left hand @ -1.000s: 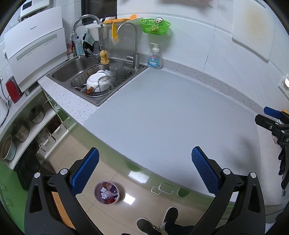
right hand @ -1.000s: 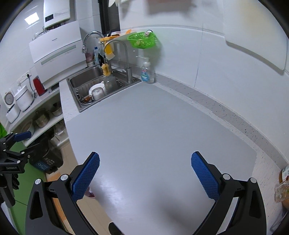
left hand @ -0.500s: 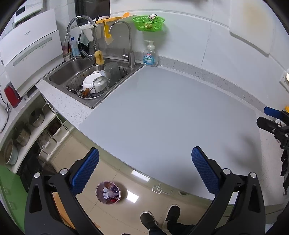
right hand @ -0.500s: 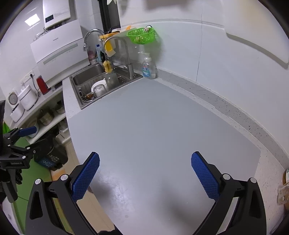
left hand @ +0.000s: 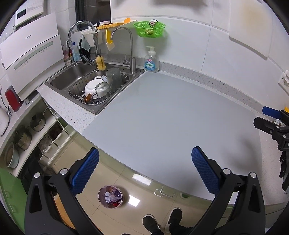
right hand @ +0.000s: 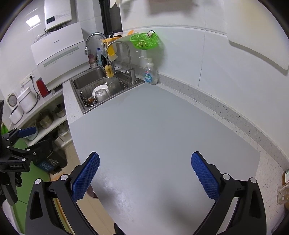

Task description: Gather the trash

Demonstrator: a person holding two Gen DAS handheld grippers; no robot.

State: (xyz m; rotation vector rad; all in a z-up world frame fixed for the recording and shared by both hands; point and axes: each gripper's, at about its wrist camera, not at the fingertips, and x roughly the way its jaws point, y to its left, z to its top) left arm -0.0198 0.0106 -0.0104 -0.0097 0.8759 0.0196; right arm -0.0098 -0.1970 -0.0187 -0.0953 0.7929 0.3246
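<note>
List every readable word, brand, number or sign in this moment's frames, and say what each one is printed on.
"Panasonic": small grey brand mark on the white range hood; legible only as a wordmark.
Soap bottle: blue label with red and white Chinese characters, too small to read.
Water heater: display and printed panel, blurred.
Left claw: white lettering on its body, too small to read.
Black bin: blue label, unreadable.

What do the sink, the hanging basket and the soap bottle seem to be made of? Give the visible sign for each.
Sink: brushed stainless steel, grey with soft reflections.
Hanging basket: bright green plastic, moulded openwork.
Soap bottle: probably clear plastic, see-through with white pump.
</note>
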